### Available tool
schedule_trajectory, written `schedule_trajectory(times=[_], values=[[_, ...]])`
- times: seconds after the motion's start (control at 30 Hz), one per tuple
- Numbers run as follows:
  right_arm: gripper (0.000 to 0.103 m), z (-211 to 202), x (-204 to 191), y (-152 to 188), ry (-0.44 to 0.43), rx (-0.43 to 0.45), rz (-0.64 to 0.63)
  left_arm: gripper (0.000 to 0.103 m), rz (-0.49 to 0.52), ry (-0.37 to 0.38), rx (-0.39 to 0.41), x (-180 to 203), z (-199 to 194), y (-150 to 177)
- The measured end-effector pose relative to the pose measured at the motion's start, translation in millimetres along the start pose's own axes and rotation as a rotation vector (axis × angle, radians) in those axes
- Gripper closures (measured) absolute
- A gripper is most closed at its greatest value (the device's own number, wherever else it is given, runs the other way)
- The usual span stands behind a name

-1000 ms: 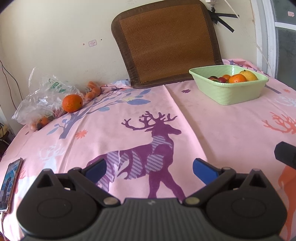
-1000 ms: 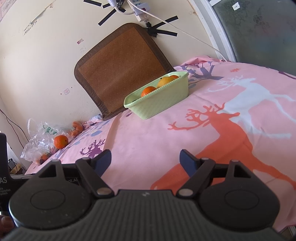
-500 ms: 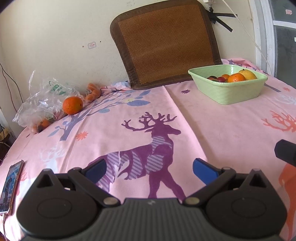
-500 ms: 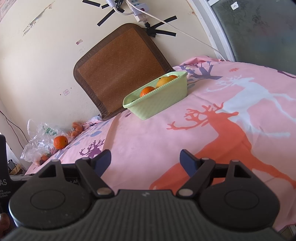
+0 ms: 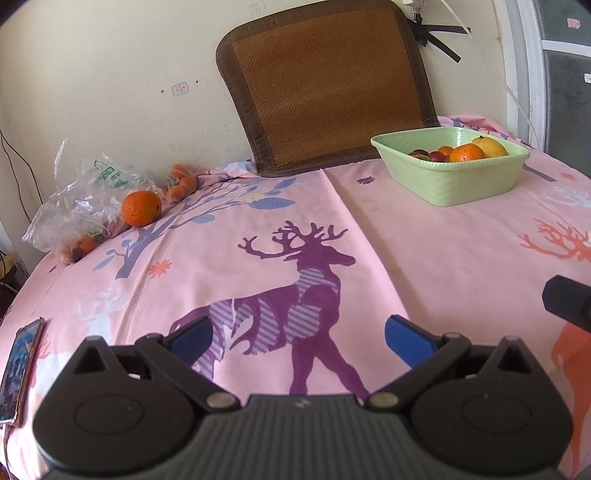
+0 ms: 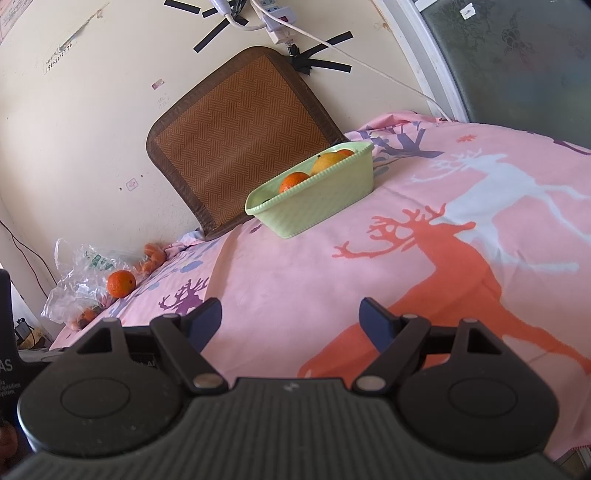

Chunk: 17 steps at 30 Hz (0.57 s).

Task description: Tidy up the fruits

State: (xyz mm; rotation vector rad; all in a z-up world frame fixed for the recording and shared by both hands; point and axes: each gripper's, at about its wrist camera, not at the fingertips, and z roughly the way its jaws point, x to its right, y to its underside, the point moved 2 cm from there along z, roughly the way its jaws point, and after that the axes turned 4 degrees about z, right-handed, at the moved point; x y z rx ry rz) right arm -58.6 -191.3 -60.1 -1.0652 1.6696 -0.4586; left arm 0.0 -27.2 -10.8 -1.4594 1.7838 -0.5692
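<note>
A pale green basket (image 5: 461, 182) (image 6: 317, 206) stands at the far right of the pink deer-print cloth (image 5: 280, 236) and holds oranges, a yellow fruit and dark fruits. A loose orange (image 5: 141, 208) (image 6: 121, 283) lies at the far left beside a clear plastic bag (image 5: 79, 201) (image 6: 79, 280) with small fruits in it. Small orange fruits (image 5: 181, 181) lie behind it by the wall. My left gripper (image 5: 295, 334) is open and empty, low over the near cloth. My right gripper (image 6: 291, 321) is open and empty, well short of the basket.
A brown woven mat (image 5: 328, 85) leans on the wall behind the basket. A phone (image 5: 18, 365) lies at the near left edge. The right gripper's body (image 5: 569, 304) shows at the right of the left wrist view. A power strip and cables (image 6: 273, 22) hang on the wall.
Both grippers have risen or tilted slightly, so the scene sits a little lower in view. Nothing on the cloth has moved. Both grippers stay open.
</note>
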Motion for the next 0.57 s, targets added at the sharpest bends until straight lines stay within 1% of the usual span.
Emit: schedule_trajectory(times=[0.4,0.53,0.57], values=[[0.019,-0.1,0.4,-0.3,0.0,0.001,-0.001,0.0,0.009,0.003,-0.003,1.8,-0.4,0.3],[0.019,-1.9,-3.4,0.1,0.0,0.018,-0.026,0.0,0.007,0.026,0.001,2.5,-1.6,0.2],[0.017,-1.8,-4.5,-0.4,-0.002,0.02,-0.033,0.0,0.007,0.033,0.001,2.7,-1.4,-0.3]])
